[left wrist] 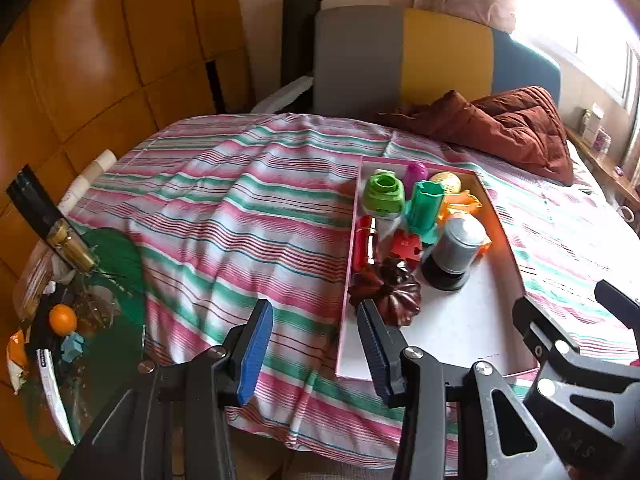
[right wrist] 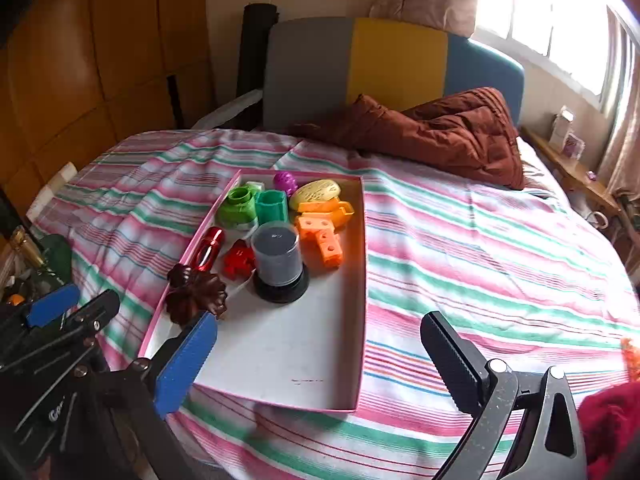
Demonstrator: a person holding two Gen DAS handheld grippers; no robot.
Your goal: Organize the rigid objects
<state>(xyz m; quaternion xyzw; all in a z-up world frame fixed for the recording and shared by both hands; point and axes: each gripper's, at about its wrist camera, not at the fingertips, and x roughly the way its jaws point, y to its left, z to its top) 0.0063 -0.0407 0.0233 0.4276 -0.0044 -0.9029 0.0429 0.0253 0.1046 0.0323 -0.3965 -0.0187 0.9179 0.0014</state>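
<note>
A shallow pink-rimmed tray (left wrist: 460,328) (right wrist: 288,340) lies on the striped bedspread. It holds a grey cylinder on a black base (left wrist: 456,252) (right wrist: 278,260), a red bottle (left wrist: 366,244) (right wrist: 210,248), a green round piece (right wrist: 238,206), a teal cup (right wrist: 272,206), orange blocks (right wrist: 320,236) and a yellow oval (right wrist: 316,192). A dark brown pumpkin-shaped piece (left wrist: 390,292) (right wrist: 196,292) rests on the tray's left rim. My left gripper (left wrist: 316,352) stands open just in front of it, holding nothing. My right gripper (right wrist: 320,364) is open wide over the tray's near end, with nothing held.
A brown quilt (right wrist: 440,132) is bunched against the grey, yellow and blue headboard (right wrist: 392,64). Left of the bed, a cluttered glass side table holds an orange (left wrist: 63,319) and a bottle (left wrist: 68,240). A wooden ledge (right wrist: 580,176) runs under the window. Red cloth (right wrist: 612,420) shows at lower right.
</note>
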